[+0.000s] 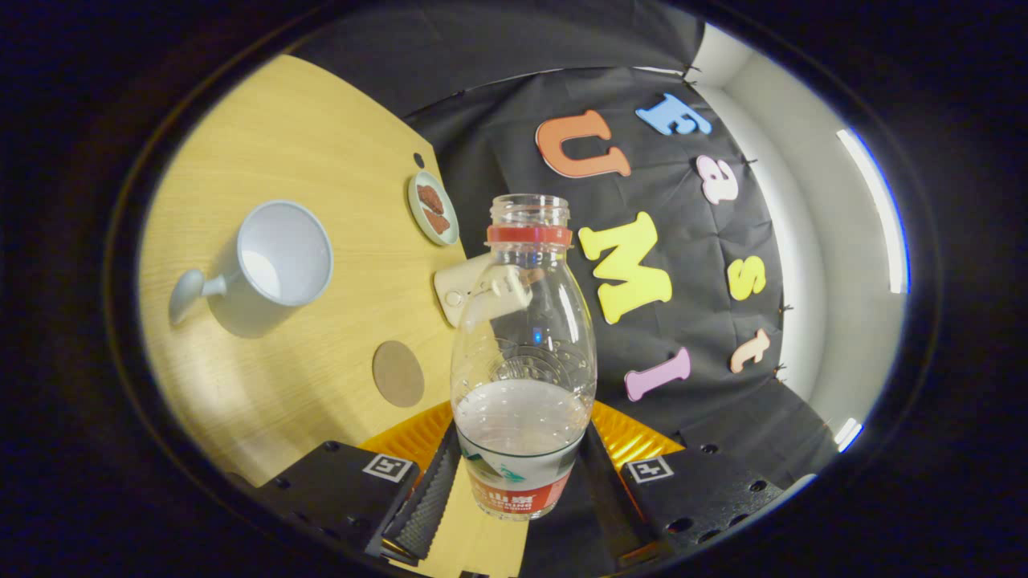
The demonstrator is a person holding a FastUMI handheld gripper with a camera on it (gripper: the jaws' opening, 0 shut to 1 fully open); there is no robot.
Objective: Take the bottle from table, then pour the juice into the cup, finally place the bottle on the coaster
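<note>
A clear plastic bottle [522,353] with no cap and a red neck ring stands between my fingers, held off the table. My gripper [518,490] is shut on the bottle's labelled lower part, one finger on each side. Pale liquid fills about the bottom third of it. The view is rolled, so the wooden table [321,144] slants away to the left. On it lies a grey cup [281,257] with a handle, some white liquid inside it, well left of the bottle. A round brown coaster [398,373] lies flat on the wood just left of the bottle's middle.
A small dish [434,207] with brown snacks sits near the table's far edge. A cream-coloured device [470,291] lies behind the bottle, partly seen through it. The black cloth wall rises beyond the table edge, with a white wall further right.
</note>
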